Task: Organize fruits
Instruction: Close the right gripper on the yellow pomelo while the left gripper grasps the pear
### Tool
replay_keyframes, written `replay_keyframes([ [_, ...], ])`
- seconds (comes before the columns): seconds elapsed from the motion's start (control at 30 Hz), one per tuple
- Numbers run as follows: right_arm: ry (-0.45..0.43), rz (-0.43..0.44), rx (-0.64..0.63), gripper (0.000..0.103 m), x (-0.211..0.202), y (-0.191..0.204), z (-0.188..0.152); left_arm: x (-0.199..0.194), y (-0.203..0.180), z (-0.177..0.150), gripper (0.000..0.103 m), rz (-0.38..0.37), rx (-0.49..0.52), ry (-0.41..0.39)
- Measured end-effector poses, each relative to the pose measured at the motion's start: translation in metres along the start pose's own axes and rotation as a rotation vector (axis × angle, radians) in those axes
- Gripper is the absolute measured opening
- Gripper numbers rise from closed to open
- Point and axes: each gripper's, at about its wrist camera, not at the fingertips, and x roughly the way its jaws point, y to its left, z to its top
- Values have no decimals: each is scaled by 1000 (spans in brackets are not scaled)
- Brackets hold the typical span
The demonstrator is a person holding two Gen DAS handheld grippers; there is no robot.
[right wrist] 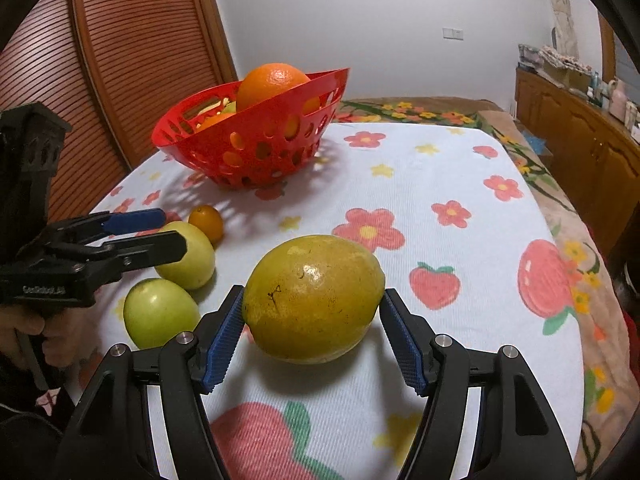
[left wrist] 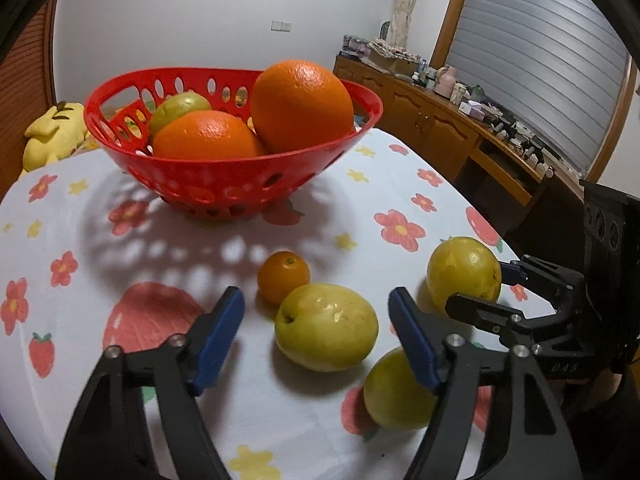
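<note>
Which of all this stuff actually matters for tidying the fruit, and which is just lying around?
Part of the job:
red perforated plastic basket
two large oranges
small orange mandarin
yellow-green round fruits
big yellow fruit between the right claw's fingers

Just lying about:
yellow plush toy
clutter on the wooden sideboard

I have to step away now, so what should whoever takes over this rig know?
Right gripper: open, straddling the big yellow fruit on the cloth; not clamped.
Left gripper: open, facing the pale yellow fruit.
Done: two oranges and one greenish fruit lie in the red basket.
Left: both yellow fruits, a green fruit, the small orange.
</note>
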Motion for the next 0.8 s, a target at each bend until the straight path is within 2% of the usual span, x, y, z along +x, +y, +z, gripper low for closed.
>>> replay_keyframes([
  [0.13, 0, -4, -12, 69, 2, 3, -1, 4, 0, -3, 64, -14, -10, 24],
  [0.4, 6, -2, -5, 69, 4, 3, 0, 12, 9, -2, 65, -57, -70, 55],
  [0.47, 5, -3, -7, 69, 4, 3, 0, 11, 8, -2, 55, -78, -62, 49],
  [0.8, 5, -3, -8, 70, 3, 3, -1, 2, 8, -3, 54, -13, -12, 45],
])
